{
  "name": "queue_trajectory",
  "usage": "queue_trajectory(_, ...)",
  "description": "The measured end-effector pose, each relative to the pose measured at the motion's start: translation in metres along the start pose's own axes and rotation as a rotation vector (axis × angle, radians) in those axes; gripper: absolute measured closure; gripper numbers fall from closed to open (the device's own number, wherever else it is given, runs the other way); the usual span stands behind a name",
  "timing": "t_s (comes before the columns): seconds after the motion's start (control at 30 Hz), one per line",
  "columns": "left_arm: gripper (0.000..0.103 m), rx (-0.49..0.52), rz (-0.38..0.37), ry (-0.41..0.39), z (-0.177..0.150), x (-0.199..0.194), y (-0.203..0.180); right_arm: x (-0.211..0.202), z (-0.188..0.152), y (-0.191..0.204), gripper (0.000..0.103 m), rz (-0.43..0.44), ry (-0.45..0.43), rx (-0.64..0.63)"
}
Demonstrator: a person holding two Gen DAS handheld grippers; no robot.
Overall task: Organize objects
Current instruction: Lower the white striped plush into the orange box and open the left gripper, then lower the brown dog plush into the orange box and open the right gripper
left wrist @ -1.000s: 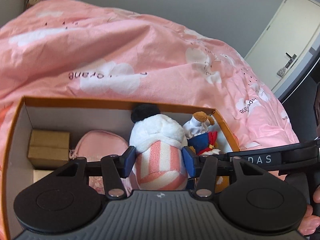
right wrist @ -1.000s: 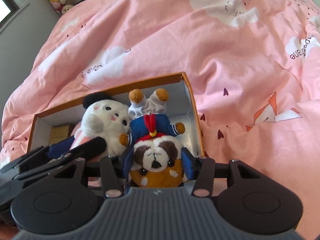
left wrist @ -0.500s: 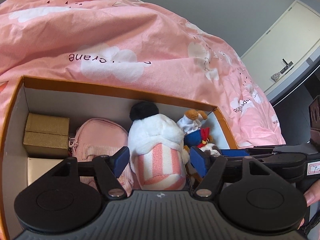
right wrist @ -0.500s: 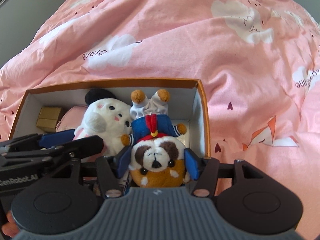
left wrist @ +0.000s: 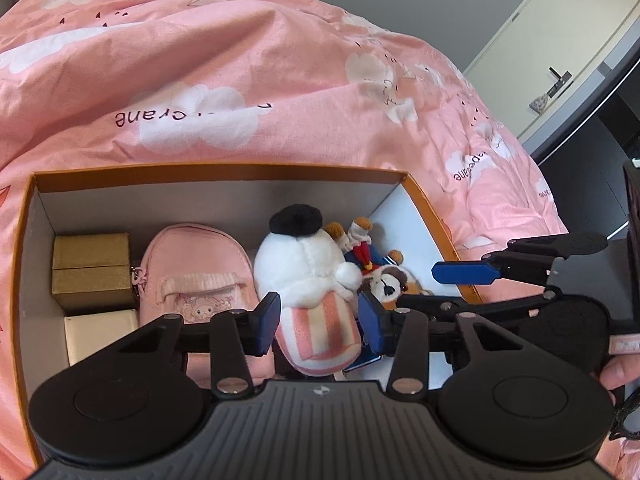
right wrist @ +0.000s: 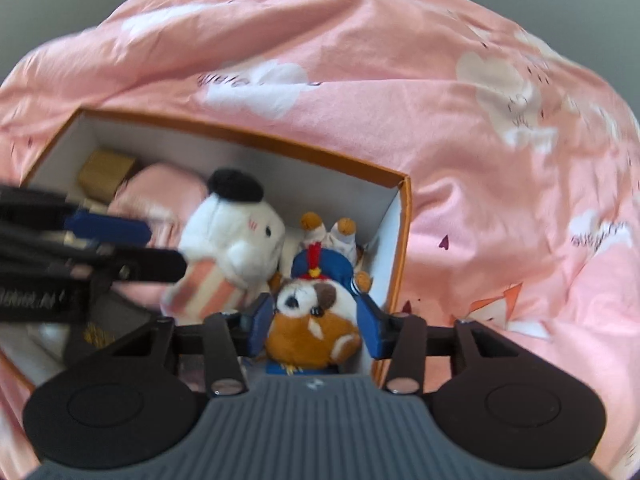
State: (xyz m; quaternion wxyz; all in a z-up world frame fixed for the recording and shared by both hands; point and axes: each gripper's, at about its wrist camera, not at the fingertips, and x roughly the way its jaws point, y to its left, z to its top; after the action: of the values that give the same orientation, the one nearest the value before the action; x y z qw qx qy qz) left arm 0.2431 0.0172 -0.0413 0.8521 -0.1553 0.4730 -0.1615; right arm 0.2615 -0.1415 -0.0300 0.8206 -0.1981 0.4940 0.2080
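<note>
Plush toys crowd the right end of your orange box [left wrist: 224, 170] on the pink duvet [left wrist: 240, 60]: your left gripper [left wrist: 318, 322], just closing, pinches the white plush [left wrist: 304, 268]; your right gripper [right wrist: 314, 322], also closing, clamps the dog [right wrist: 312, 320].

The left hand-held gripper [left wrist: 318, 318] has just been closing, its blue pads now against the striped body of a white plush toy [left wrist: 308, 280] in an orange-rimmed box [left wrist: 220, 172] on a pink bed cover [left wrist: 240, 60]. Beside the toy lie a pink pouch [left wrist: 196, 272], 2 gold boxes [left wrist: 92, 270] and a dog plush [left wrist: 388, 280].
</note>
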Motion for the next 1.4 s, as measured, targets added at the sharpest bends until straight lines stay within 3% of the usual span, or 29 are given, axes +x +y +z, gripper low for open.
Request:
queue_trajectory(0.2,0.062,0.050,0.077,0.059,-0.009,0.019,-0.010,0.000,-0.017,0.003,0.075,0.026,0.054,-0.114)
queue_trajectory(0.43,0.065,-0.028,0.070,0.060,-0.011,0.033,0.001,0.011,-0.027,0.016,0.080,0.005,0.055,-0.238)
queue_trajectory(0.53,0.073,-0.067,0.075,0.082,-0.010,0.039,0.006,0.020,-0.026,0.018,0.086,0.010,0.061,-0.254)
queue_trajectory(0.67,0.073,-0.140,0.080,0.100,-0.005,0.043,0.015,0.027,-0.022,0.018,0.088,0.009,0.046,-0.244)
queue_trajectory(0.87,0.073,-0.099,0.102,0.090,-0.006,0.038,0.008,0.026,-0.022,0.018,0.088,0.001,0.035,-0.229)
queue_trajectory(1.07,0.073,0.020,0.115,0.015,-0.015,0.010,-0.013,-0.001,-0.032,0.016,0.087,0.022,-0.024,-0.141)
queue_trajectory(1.3,0.073,0.121,0.120,-0.123,-0.042,-0.048,-0.042,-0.054,-0.061,0.025,0.086,0.040,-0.173,-0.018)
queue_trajectory(1.4,0.073,0.139,0.106,-0.166,-0.063,-0.072,-0.051,-0.079,-0.079,0.030,0.081,0.068,-0.243,0.034)
